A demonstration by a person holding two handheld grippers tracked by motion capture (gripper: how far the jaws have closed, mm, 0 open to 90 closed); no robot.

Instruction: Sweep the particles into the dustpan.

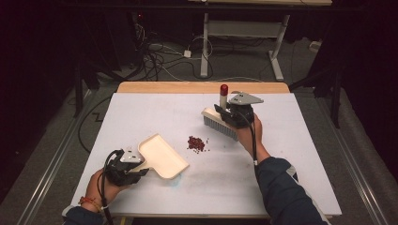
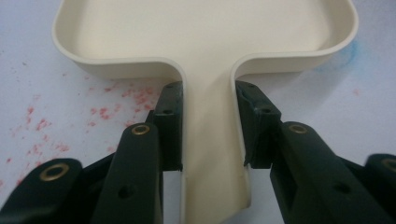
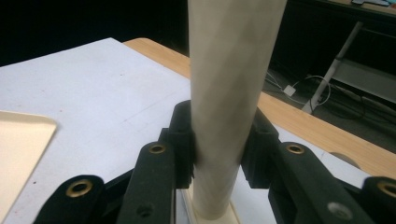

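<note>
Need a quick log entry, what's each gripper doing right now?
Left gripper: shut on the dustpan handle.
Right gripper: shut on the brush handle.

1. Left gripper (image 1: 126,165): black body, grey three-cornered plate on top, black cable looping off the back.
2. Right gripper (image 1: 236,111): same black build, grey plate w/ small holes, black cable trailing down the forearm.
3. Jaws up close in both gripper views: matte black links, brass-ringed pivot holes, small black screws in the pads.
4. Right sleeve (image 1: 284,192): dark blue, pale trim near the cuff.
5. Left wrist: red-orange beaded bracelet (image 1: 89,202), dark blue sleeve edge below.
</note>
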